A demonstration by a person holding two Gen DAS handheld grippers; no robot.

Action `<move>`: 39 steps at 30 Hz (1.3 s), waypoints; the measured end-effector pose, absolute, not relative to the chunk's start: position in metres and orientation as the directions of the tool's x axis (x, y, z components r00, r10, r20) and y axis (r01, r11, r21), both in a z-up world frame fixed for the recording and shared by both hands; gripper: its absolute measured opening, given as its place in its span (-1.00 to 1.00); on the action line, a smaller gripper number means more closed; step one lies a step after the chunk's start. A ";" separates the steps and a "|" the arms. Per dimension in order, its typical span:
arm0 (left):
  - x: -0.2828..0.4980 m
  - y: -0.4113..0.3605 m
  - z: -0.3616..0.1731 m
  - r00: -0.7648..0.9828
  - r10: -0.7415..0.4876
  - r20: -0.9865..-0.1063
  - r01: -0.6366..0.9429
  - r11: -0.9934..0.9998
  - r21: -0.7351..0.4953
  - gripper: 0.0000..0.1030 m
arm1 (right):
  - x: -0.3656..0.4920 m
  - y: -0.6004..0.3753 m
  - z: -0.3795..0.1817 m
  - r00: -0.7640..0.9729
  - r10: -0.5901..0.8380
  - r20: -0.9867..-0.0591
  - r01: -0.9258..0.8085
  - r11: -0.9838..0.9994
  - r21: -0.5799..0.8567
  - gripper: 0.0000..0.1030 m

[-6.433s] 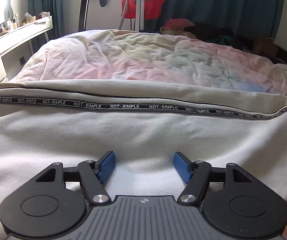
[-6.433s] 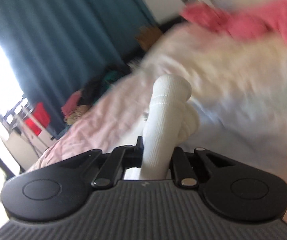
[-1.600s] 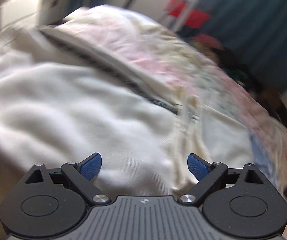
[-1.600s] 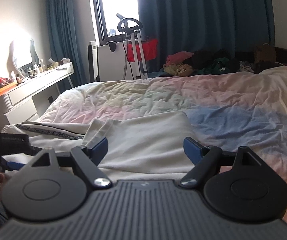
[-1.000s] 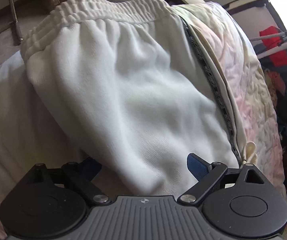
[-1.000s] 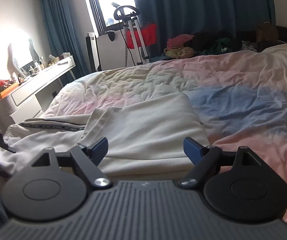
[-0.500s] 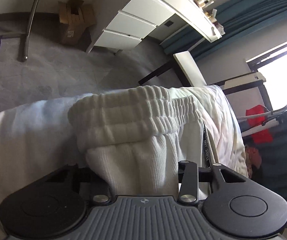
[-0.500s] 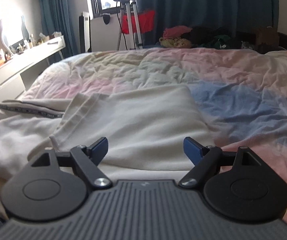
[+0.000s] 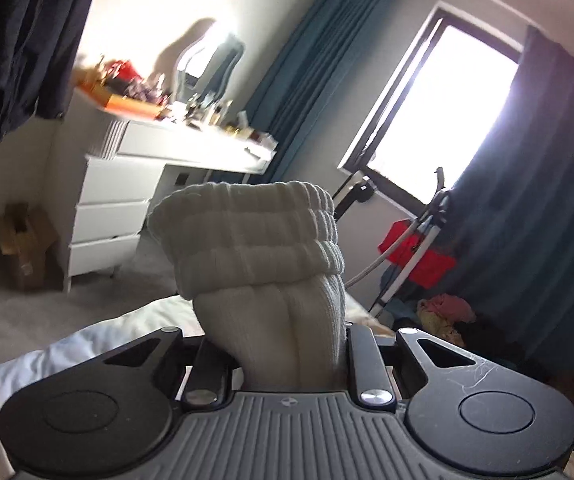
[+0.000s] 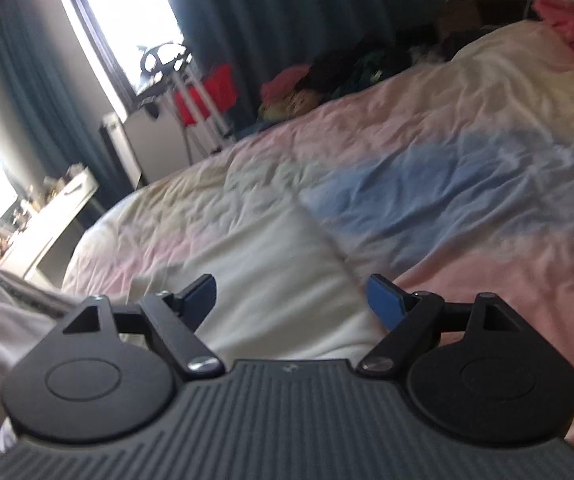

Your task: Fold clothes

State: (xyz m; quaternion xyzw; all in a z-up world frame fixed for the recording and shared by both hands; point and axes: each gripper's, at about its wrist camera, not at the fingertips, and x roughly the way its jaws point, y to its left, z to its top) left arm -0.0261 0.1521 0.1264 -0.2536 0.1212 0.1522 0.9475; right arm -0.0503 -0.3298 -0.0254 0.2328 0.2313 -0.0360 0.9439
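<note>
The ribbed elastic waistband of the cream trousers stands bunched up between the fingers of my left gripper, held up in the air. The jaws are closing and the pads press on the cloth, which hides them. In the right wrist view, a flat cream leg of the trousers lies on the pastel bedspread. My right gripper hovers open just over that leg, tilted, with nothing between its blue pads. More of the cream cloth is rumpled at the left edge.
A white dresser with a cluttered top stands by the wall, with a cardboard box on the floor beside it. Dark clothes hang at the upper left. A stand with a red part is under the window. Loose clothes pile at the bed's far side.
My left gripper has shut on the waistband and lifted it off the bed's edge, swinging up toward the room. My right gripper has stayed open, rolled sideways and shifted a little over the leg.
</note>
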 end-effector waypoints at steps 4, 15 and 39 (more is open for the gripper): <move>-0.018 0.054 0.145 0.961 0.192 -0.201 -0.261 0.874 -0.411 -0.61 | -0.073 -0.369 -0.006 0.929 -0.081 -0.361 0.247 0.863 0.441 0.63; 0.020 -0.206 0.061 0.991 0.000 -0.135 -0.031 0.973 -0.227 -0.62 | -0.063 -0.423 -0.027 0.902 -0.178 -0.393 0.372 0.782 0.499 0.63; 0.017 -0.151 -0.068 0.745 -0.363 -0.560 0.439 0.898 0.002 0.80 | -0.051 -0.436 -0.058 0.937 0.126 -0.327 0.177 0.636 0.751 0.67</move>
